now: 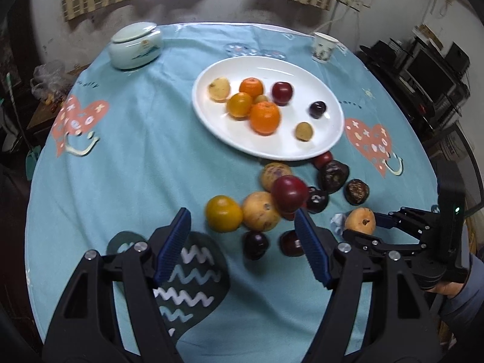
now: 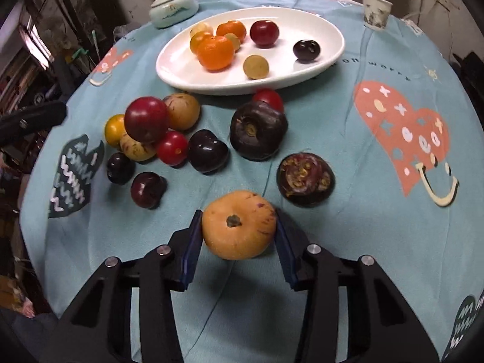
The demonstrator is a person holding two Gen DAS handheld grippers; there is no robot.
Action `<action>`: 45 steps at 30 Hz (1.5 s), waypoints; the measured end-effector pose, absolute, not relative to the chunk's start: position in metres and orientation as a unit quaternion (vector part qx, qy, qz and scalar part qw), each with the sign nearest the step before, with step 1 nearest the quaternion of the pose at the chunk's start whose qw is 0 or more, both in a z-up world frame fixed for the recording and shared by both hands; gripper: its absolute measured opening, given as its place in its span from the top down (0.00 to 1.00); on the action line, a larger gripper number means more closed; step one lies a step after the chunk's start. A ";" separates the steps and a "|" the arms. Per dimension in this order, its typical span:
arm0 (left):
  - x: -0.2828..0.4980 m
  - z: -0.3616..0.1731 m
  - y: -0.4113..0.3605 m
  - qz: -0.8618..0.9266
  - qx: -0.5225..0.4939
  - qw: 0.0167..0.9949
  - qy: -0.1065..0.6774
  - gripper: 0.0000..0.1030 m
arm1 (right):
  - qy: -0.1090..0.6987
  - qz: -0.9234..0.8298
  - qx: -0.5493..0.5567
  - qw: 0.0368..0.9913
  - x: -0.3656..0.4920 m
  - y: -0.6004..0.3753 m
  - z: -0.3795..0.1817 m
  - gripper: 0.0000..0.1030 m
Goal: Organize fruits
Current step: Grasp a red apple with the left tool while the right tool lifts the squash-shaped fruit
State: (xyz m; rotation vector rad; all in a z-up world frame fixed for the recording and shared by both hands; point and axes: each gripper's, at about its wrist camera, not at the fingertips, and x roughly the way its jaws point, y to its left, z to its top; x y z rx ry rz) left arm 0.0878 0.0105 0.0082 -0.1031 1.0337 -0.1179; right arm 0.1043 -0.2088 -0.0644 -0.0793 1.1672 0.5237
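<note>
The right gripper (image 2: 239, 236) has its jaws squeezing a round tan fruit (image 2: 239, 225), bottom middle of the frame. Squeezed unevenly, it could pop out and roll. The left gripper (image 1: 242, 242) has wide, empty jaws near the fruit pile (image 1: 272, 202), bumping risks scattering it.

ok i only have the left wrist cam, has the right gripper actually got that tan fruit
observer: Yes. In the right wrist view both pads of the right gripper press on the sides of the tan fruit, with its stem end facing the camera.
operator: anything tucked under the big red fruit that i'm missing
observer: A small red fruit sits right below it in that view, beside a dark fruit.
</note>
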 end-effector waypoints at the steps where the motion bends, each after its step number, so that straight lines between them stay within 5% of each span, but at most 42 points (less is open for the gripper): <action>1: 0.091 0.007 0.002 -0.063 -0.040 0.867 0.493 0.30 | 0.544 0.244 -0.029 0.802 0.102 -0.214 -0.062 0.56; 8: 0.127 -0.019 -0.046 -0.088 0.011 0.854 0.512 0.33 | 0.543 0.237 -0.004 0.805 0.092 -0.229 -0.054 0.56; 12: 0.142 -0.038 -0.049 -0.086 0.016 0.840 0.536 0.59 | 0.544 0.238 0.004 0.805 0.091 -0.234 -0.053 0.56; 45: 0.064 0.032 -0.029 -0.073 0.006 0.876 0.476 0.60 | 0.514 0.333 -0.037 0.790 0.041 -0.173 -0.024 0.56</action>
